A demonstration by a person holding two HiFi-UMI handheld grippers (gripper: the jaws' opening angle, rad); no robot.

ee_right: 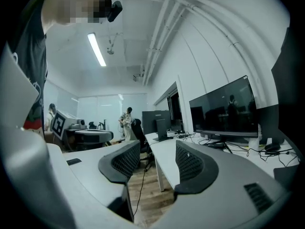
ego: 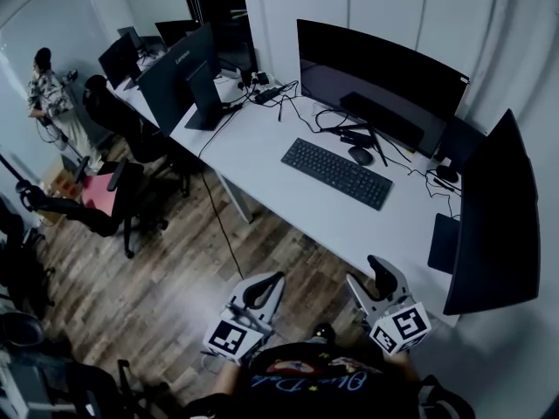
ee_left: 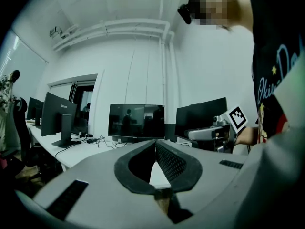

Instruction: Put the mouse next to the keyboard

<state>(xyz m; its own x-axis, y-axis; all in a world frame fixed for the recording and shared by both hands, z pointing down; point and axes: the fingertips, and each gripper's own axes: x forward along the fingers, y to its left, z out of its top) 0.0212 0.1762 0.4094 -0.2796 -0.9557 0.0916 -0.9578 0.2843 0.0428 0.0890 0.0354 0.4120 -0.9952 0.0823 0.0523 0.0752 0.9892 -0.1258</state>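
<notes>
Pressing together at their tips, the left tongs (ee_left: 155,144) are closed on nothing, the dark ribbed pads meeting in a thin line in the left gripper view. The right tongs (ee_right: 157,148) stand with a clear gap between their two black pads, and only the floor and the worktop's edge show through that gap. In the head view both tools point away from the person, each backed by a white cube with square black markers (ego: 231,337). The left pair hangs over the brown wood-plank floor (ego: 175,269) and the right pair sits close to the near edge of the long white worktop (ego: 262,138). Well beyond both, the small dark oval mouse (ego: 360,155) lies on that worktop just beside the far long edge of the flat black keyboard (ego: 337,173), towards its right end. It sits between the keyboard and the foot of the wide curved black monitor (ego: 380,72). A tangle of black cables (ego: 297,103) trails to the left behind the keyboard. A second black monitor (ego: 493,225) stands at the right end and a third black monitor on a stand (ego: 179,77) at the left. Black office chairs (ego: 113,195) stand on the floor, and a person in a patterned top (ego: 48,94) stands at the far left.
</notes>
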